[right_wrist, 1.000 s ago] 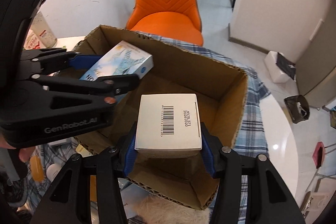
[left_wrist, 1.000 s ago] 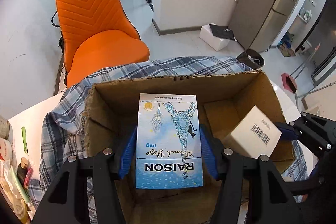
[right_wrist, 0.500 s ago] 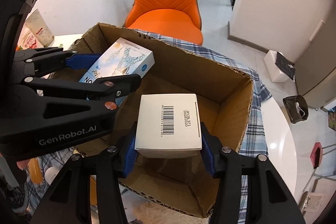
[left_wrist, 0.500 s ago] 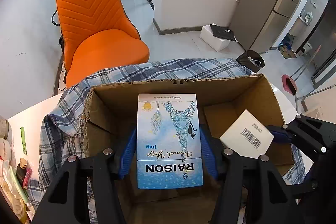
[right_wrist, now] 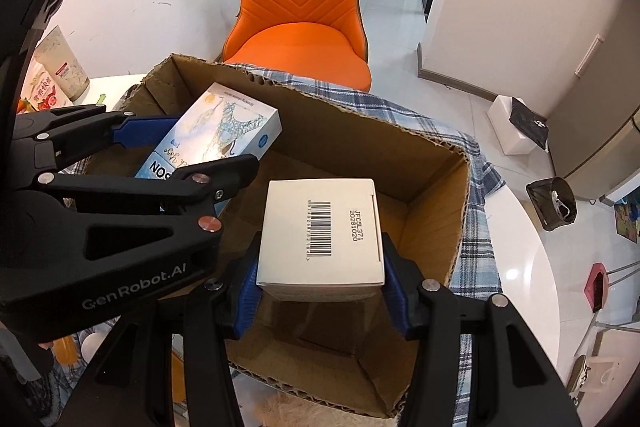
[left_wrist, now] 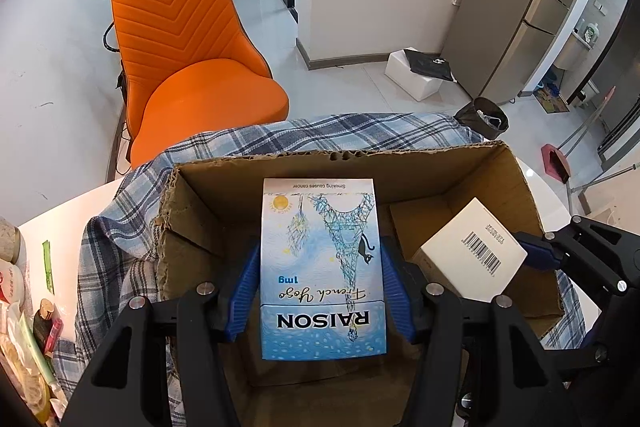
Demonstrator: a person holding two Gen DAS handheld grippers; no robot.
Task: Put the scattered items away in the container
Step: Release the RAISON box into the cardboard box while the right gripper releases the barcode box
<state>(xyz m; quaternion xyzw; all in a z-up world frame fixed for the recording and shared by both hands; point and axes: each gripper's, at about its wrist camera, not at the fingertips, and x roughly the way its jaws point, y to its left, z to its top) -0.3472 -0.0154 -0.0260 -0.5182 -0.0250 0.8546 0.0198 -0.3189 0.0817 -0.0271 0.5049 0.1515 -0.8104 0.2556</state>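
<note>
An open cardboard box (left_wrist: 320,167) stands on a plaid cloth. Over its left half my left gripper (left_wrist: 320,251) is shut on a blue-and-white RAISON carton (left_wrist: 322,267), blue pads pressing both long sides. In the right wrist view the same RAISON carton (right_wrist: 216,135) sits tilted in the left gripper (right_wrist: 192,151). My right gripper (right_wrist: 320,255) is shut on a white box with a barcode (right_wrist: 320,231), held above the cardboard box (right_wrist: 360,131) interior. From the left wrist view, that white box (left_wrist: 472,255) hangs at the right inside the walls.
The plaid cloth (left_wrist: 360,135) covers a white table (right_wrist: 520,251). Packets and bottles (left_wrist: 24,327) crowd the table's left edge, with bags (right_wrist: 52,83) behind. An orange chair (left_wrist: 192,79) stands beyond the box. A dark bin (left_wrist: 486,115) sits on the floor.
The right gripper has tilted slightly with the white box still in it. The left gripper and its carton have not moved.
</note>
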